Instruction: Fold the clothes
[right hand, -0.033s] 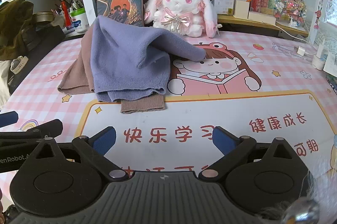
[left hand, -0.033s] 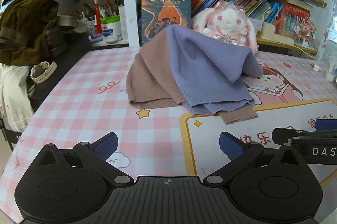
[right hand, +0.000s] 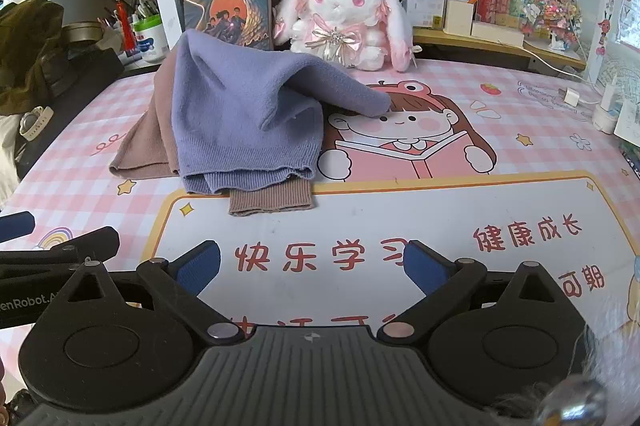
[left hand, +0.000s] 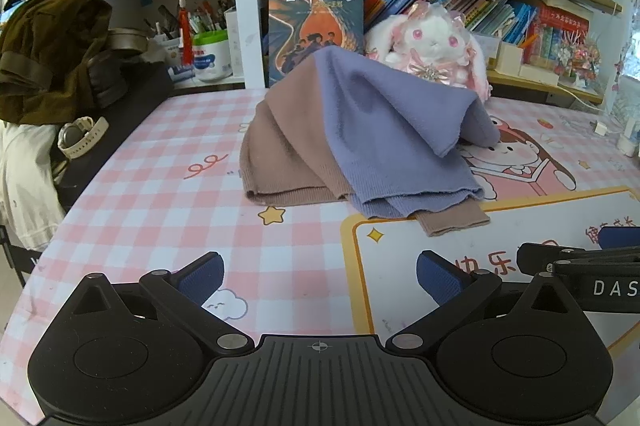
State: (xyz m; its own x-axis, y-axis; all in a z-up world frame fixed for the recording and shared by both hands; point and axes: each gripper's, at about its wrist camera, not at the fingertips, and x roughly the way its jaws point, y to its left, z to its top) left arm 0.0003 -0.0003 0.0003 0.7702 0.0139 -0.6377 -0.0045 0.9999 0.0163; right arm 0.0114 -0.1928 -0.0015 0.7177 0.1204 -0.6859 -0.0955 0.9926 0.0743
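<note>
Both tongs, left tongs (left hand: 318, 276) and right tongs (right hand: 312, 266), are held wide apart, nothing between them. Purple-and-brown knit heap (left hand: 360, 137) is slumped on the bench (left hand: 160, 193) ahead of the plush rabbit (right hand: 340, 13); its hem runs crosswise, nearer the left tongs

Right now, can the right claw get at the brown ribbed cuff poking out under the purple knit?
Probably yes. The right claw is open and empty, and the brown cuff lies exposed ahead on bare desk mat, clear of the purple knit.
</note>
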